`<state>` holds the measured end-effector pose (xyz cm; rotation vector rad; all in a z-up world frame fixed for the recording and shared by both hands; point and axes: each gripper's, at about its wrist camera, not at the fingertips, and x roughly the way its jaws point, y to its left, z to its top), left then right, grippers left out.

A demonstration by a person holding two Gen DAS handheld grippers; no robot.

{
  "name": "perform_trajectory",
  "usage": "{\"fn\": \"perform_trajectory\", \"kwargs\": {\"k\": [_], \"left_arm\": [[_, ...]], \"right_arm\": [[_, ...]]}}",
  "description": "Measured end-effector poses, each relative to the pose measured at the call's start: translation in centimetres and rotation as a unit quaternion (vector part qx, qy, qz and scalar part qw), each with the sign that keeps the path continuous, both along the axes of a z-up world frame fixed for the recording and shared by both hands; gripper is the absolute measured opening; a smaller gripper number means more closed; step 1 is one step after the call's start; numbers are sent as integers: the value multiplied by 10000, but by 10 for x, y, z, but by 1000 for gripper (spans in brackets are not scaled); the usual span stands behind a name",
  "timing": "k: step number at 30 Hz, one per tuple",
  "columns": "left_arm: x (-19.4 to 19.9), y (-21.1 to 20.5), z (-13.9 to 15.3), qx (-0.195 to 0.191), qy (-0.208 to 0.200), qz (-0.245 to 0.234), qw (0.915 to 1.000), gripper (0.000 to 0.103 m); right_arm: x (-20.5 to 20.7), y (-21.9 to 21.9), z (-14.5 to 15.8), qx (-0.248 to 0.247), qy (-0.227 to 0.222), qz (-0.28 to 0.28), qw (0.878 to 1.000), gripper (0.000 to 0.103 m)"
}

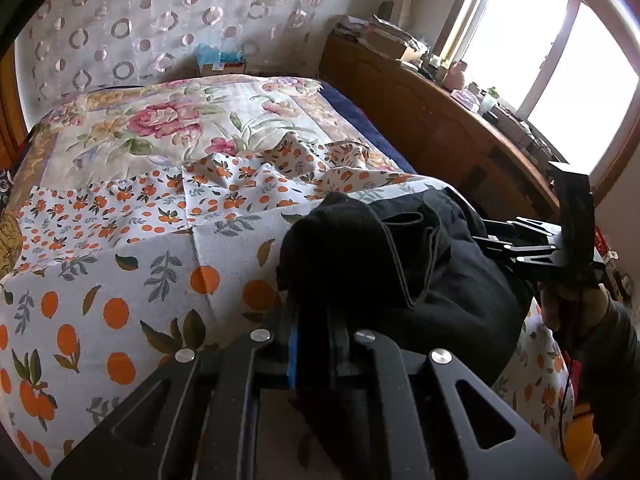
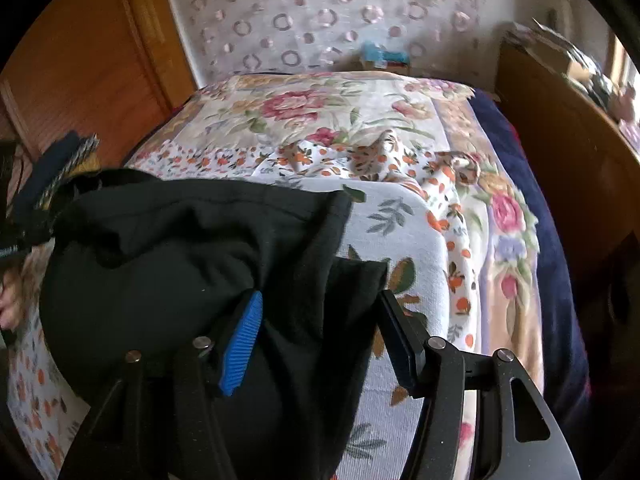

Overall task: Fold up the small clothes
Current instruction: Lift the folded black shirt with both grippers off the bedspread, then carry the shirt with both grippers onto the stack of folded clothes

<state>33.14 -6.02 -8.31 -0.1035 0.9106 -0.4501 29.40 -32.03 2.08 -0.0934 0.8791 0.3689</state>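
Observation:
A black garment [image 1: 420, 264] lies bunched on the near part of the bed, on an orange-print sheet [image 1: 120, 280]. My left gripper [image 1: 316, 320] is shut on a fold of the black garment at its left edge. In the right wrist view the black garment [image 2: 180, 264] spreads to the left. My right gripper [image 2: 320, 328] is open, its blue pad [image 2: 242, 344] and dark finger [image 2: 400, 344] on either side of a hanging flap of the garment. The right gripper also shows in the left wrist view [image 1: 532, 248], at the garment's right side.
A floral quilt [image 1: 180, 120] covers the far part of the bed. A wooden desk [image 1: 440, 120] with clutter stands on the right under a window. A wooden door [image 2: 80, 60] is on the left. A small box [image 1: 222, 62] sits by the curtain.

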Motion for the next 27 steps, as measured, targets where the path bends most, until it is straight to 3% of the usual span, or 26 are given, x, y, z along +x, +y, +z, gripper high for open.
{"fn": "perform_trajectory", "kwargs": {"k": [1, 3, 5, 9, 14, 21, 27], "left_arm": [[-1, 0, 1, -24, -12, -12, 10000, 11], [-3, 1, 3, -108, -57, -45, 9999, 11], [-7, 1, 7, -173, -134, -89, 9997, 11], [-24, 9, 31, -446, -401, -112, 9981, 11], [-54, 30, 66, -666, -850, 6, 9942, 11], [-90, 96, 101, -697, -1441, 602, 9853, 11], [-128, 174, 116, -481, -1734, 1401, 9737, 11]], "right_arm": [[0, 3, 4, 44, 20, 86, 10000, 52], [4, 7, 4, 181, 95, 271, 9994, 25], [1, 2, 8, 156, -40, 284, 9995, 12], [-16, -1, 17, 285, -444, 252, 9983, 10], [-46, 16, 57, 381, -1366, 307, 9894, 9], [-52, 82, 96, 375, -2078, 851, 9737, 9], [-37, 174, 125, 207, -2425, 1835, 9524, 9]]}}
